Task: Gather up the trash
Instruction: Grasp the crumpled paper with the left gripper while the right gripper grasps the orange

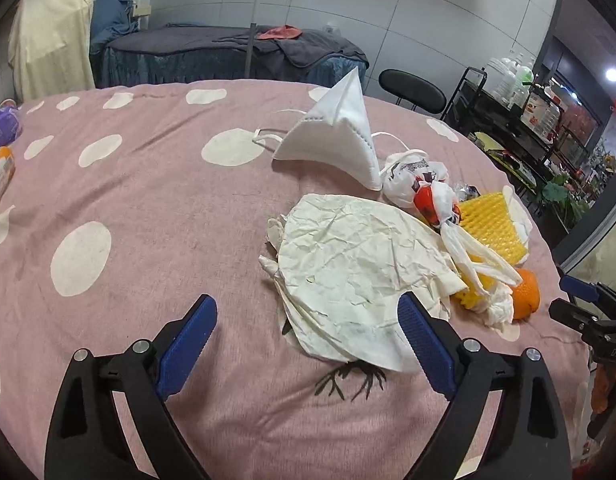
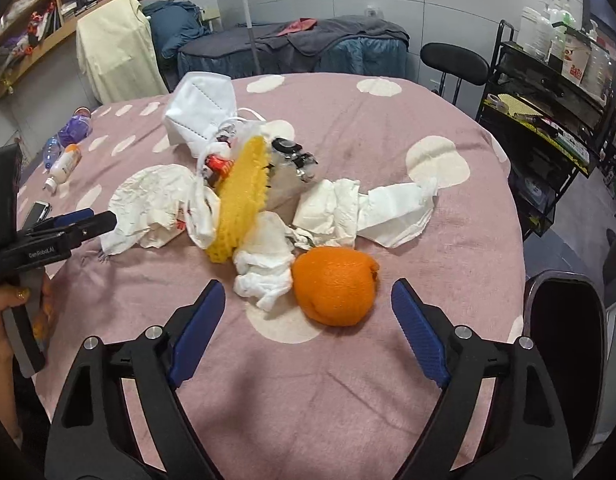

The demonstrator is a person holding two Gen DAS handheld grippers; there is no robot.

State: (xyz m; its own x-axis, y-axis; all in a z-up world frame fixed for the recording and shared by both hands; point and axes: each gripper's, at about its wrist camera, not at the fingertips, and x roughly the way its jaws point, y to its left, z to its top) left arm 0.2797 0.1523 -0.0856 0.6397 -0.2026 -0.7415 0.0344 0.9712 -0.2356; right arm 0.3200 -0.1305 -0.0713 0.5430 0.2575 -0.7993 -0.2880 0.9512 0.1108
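Pink cloth with pale spots [image 1: 156, 208] covers the round table, and the trash sits in a loose heap toward its middle. The left gripper [image 1: 308, 344] hangs above the cloth with its blue-padded jaws spread wide and nothing between the pads. The crumpled cream paper [image 1: 348, 264] lies just ahead of it and a little to its right; the paper's near edge reaches in beside the right-hand pad, though whether it touches cannot be told. Beyond the paper a white face mask [image 1: 340, 136] stands tented on the cloth, and to the right of it lies a knotted white plastic bag with red print [image 1: 420, 188], a yellow foam net [image 1: 488, 220] and an orange peel [image 1: 526, 292].

The right gripper [image 2: 308, 320] also stands spread and empty. The orange peel [image 2: 334, 286] lies directly ahead of it, near the open jaws and slightly right of their middle, resting on a pale spot of the cloth. Touching the peel's left side is a wad of white tissue [image 2: 264, 272]; behind it spreads a larger piece of white tissue [image 2: 372, 208]. The yellow foam net stands on edge further back, against a clear plastic wrapper [image 2: 286, 168].

At the table's far left edge lie a few bottles [image 2: 66, 148] and a phone [image 2: 36, 212], well apart from the heap. A hand [image 2: 4, 320] grips the handle of the left gripper at the left side of the right wrist view.
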